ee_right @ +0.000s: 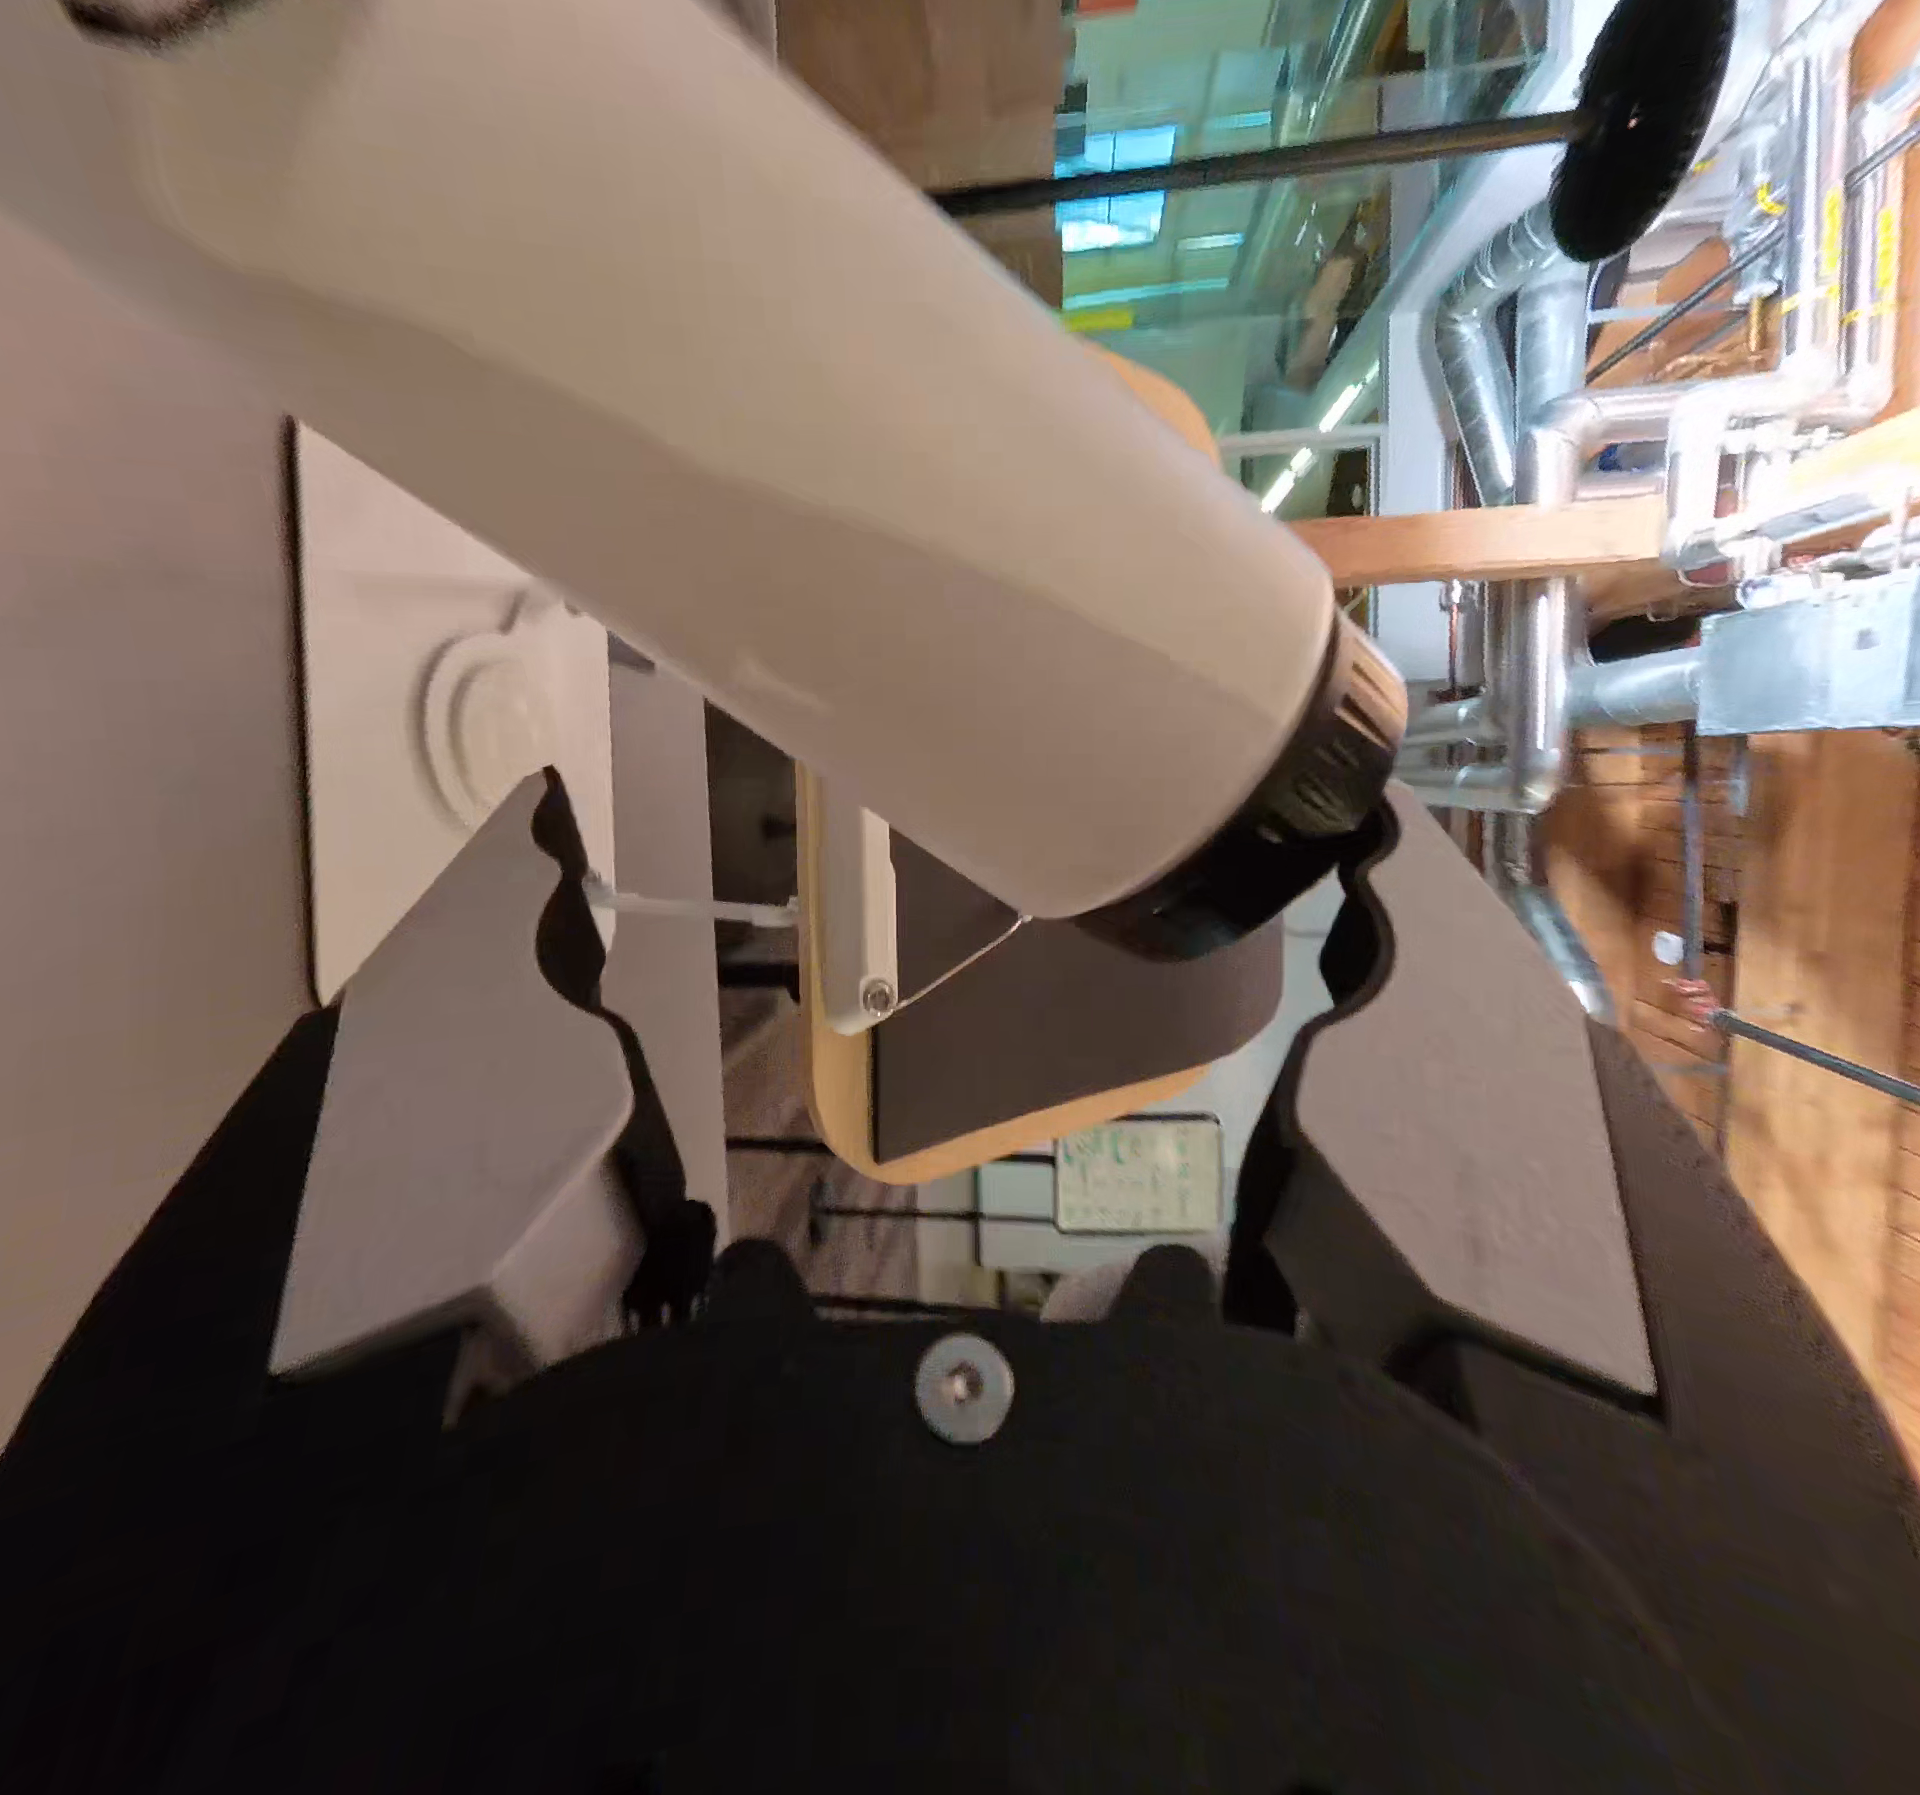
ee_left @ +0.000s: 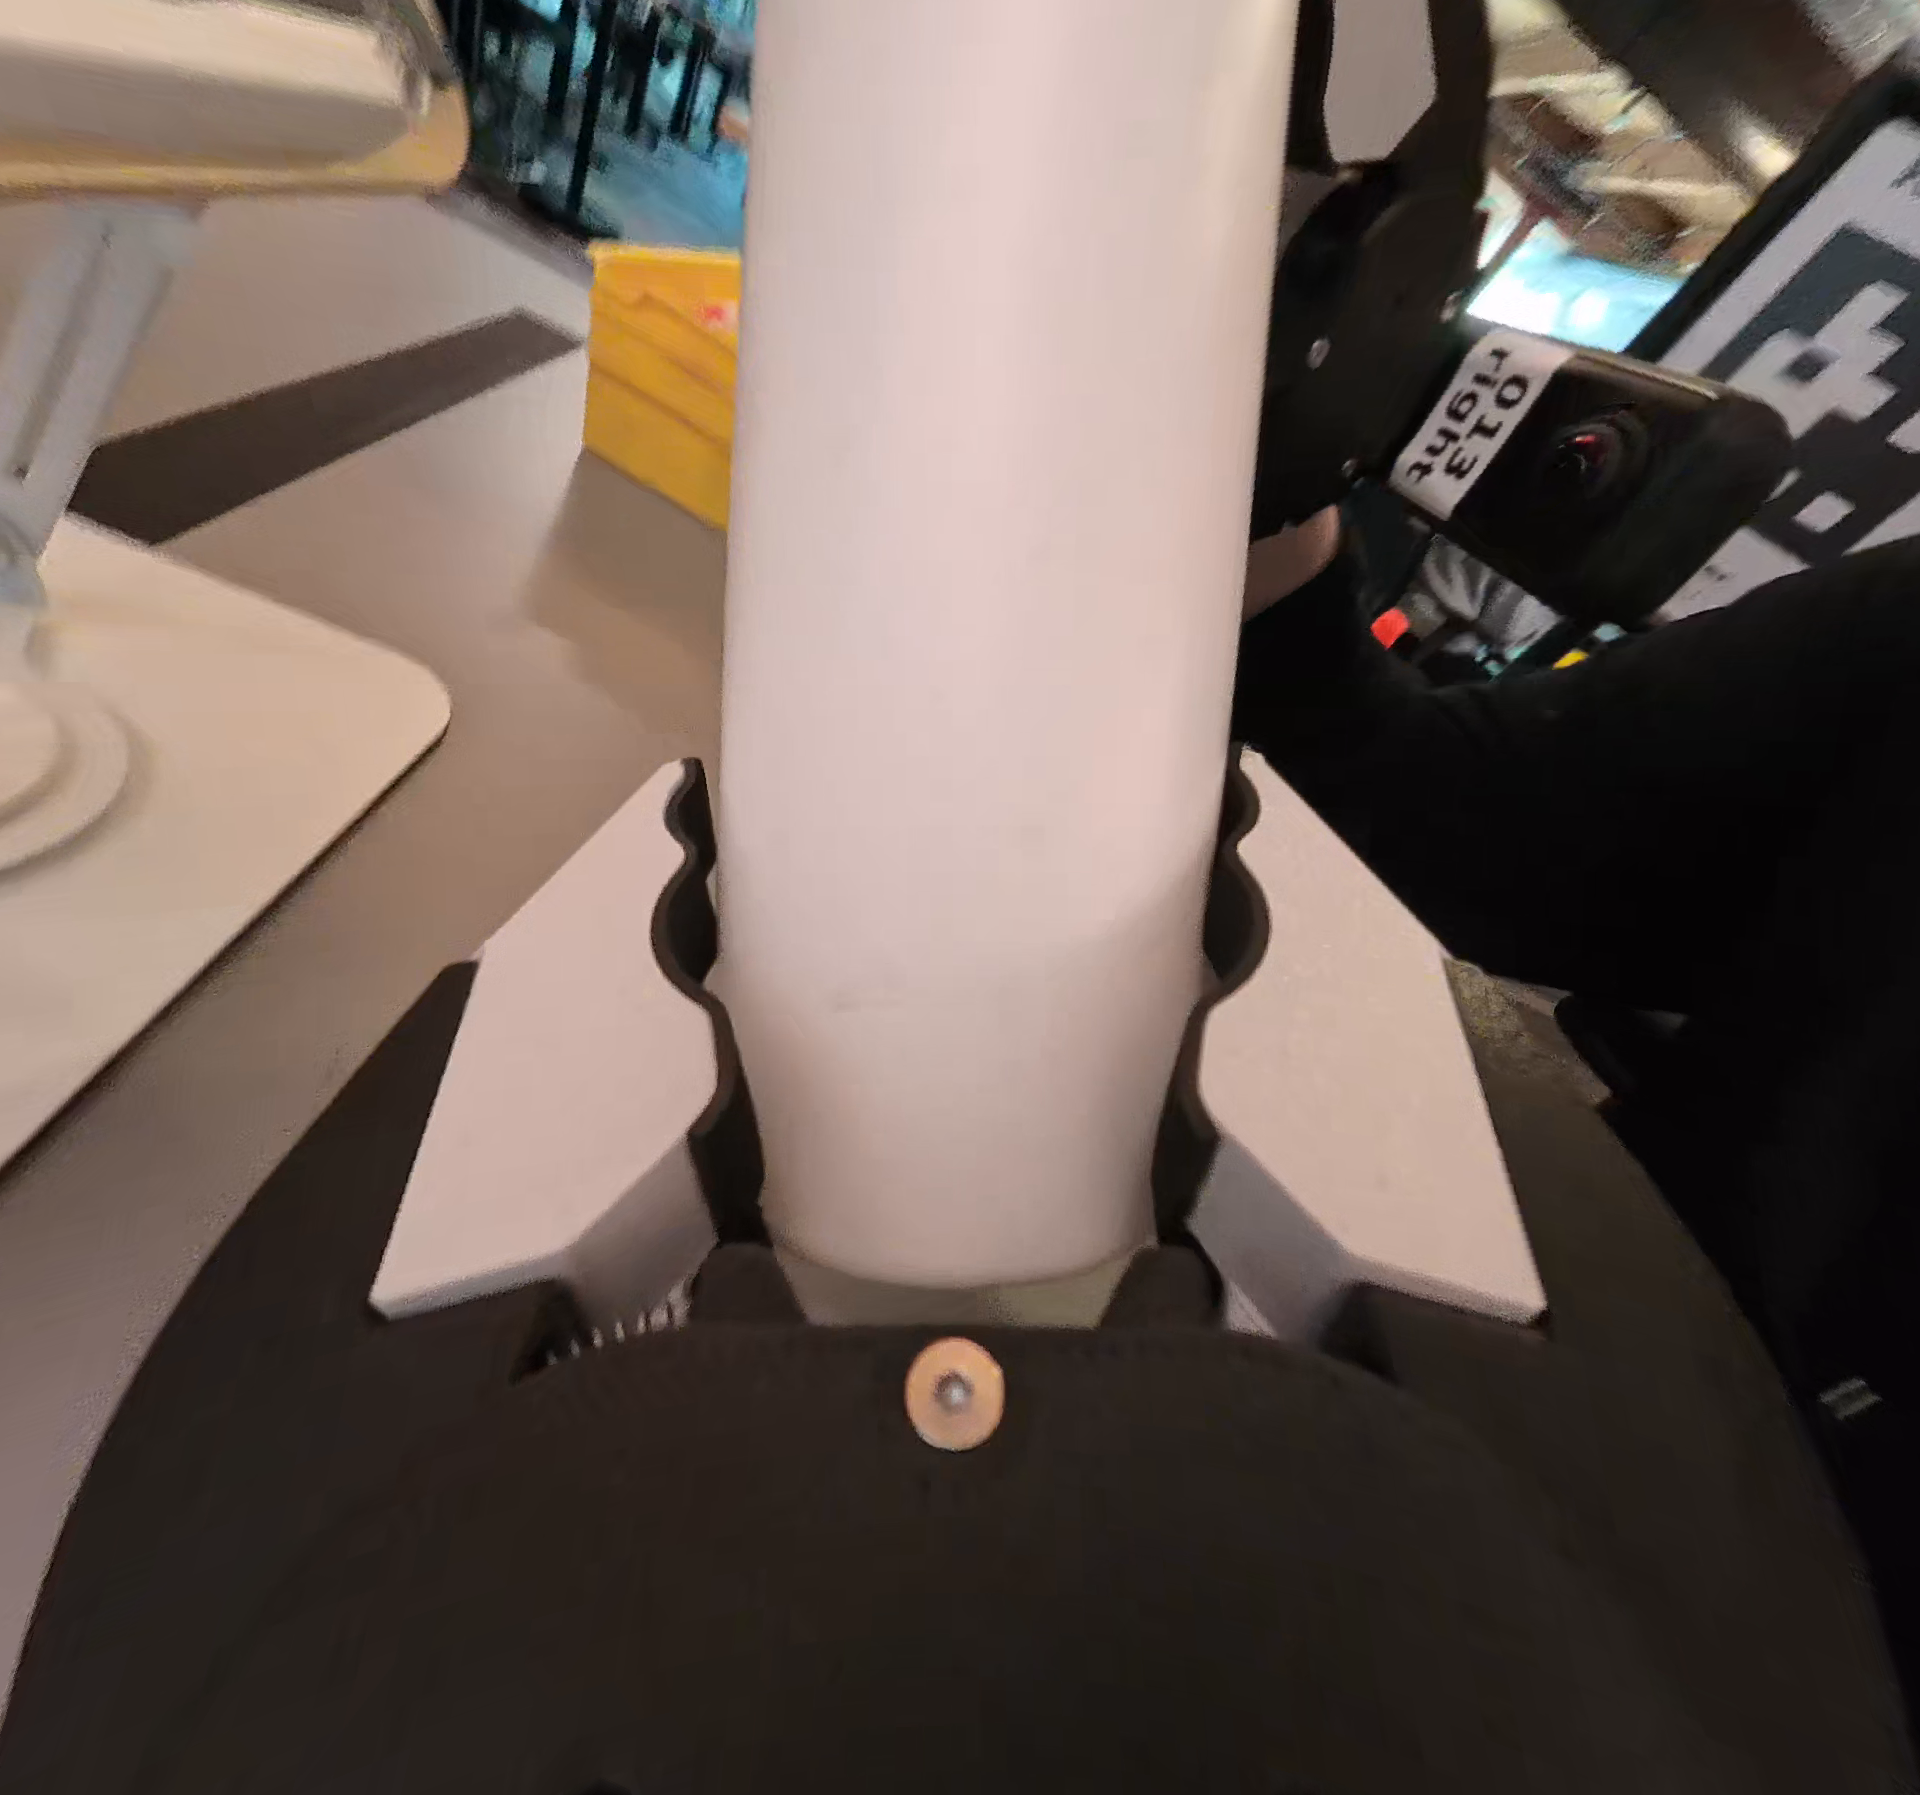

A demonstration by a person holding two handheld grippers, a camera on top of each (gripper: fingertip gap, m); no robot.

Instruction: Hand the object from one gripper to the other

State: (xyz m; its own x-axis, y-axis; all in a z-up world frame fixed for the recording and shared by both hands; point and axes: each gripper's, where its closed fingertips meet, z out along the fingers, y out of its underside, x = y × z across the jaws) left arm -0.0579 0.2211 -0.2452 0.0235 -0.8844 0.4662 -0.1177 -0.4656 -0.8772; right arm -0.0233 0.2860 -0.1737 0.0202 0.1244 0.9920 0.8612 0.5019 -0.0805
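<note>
Tall white smooth metal bottle [ee_left: 997, 550] with black ribbed cap [ee_right: 1299, 810], its base clamped between the left gripper [ee_left: 961, 997] fingers, right gripper [ee_right: 951, 914] spread wide, cap end near its right finger [ee_right: 1455, 1070], contact unclear, grey table [ee_left: 416, 706] below.

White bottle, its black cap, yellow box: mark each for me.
white bottle [ee_left: 997, 519]: left wrist view, mid body.
black cap [ee_right: 1299, 800]: right wrist view, ribbed side.
yellow box [ee_left: 665, 374]: left wrist view, its near face.
</note>
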